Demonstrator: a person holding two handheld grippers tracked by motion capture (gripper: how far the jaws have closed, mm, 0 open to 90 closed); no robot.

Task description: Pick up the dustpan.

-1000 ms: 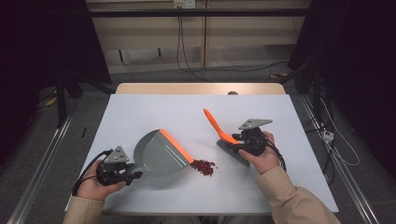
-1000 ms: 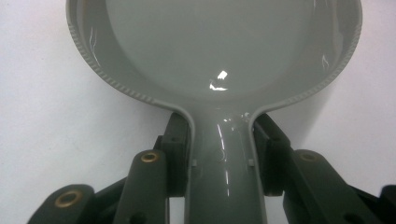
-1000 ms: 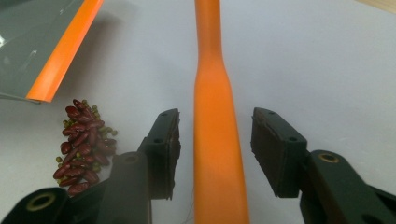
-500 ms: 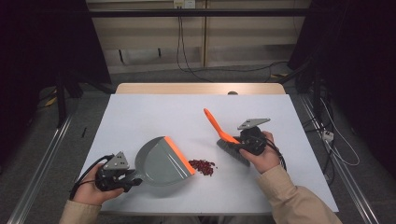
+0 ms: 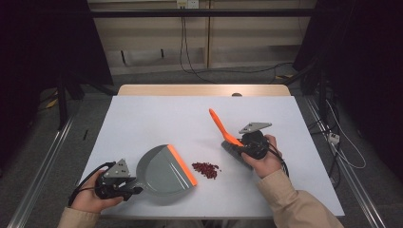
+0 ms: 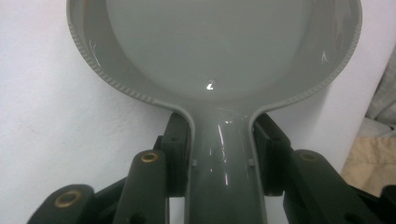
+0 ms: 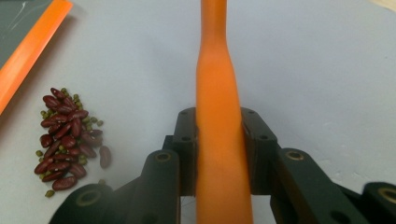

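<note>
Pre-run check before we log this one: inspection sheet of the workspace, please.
Surface: white table, bare apart from the items below.
Job's things: grey dustpan with orange lip, lying flat; orange-handled brush; pile of red and green beans between them, apart from the lip.
Clutter: nothing seen.
Grippers: left gripper clamped on the dustpan handle; right gripper has just been closing, now clamped on the brush handle.
Cables: black cable loops from the left gripper; cords hang at the back wall.
Surroundings: dark curtains either side, rails on the floor.
</note>
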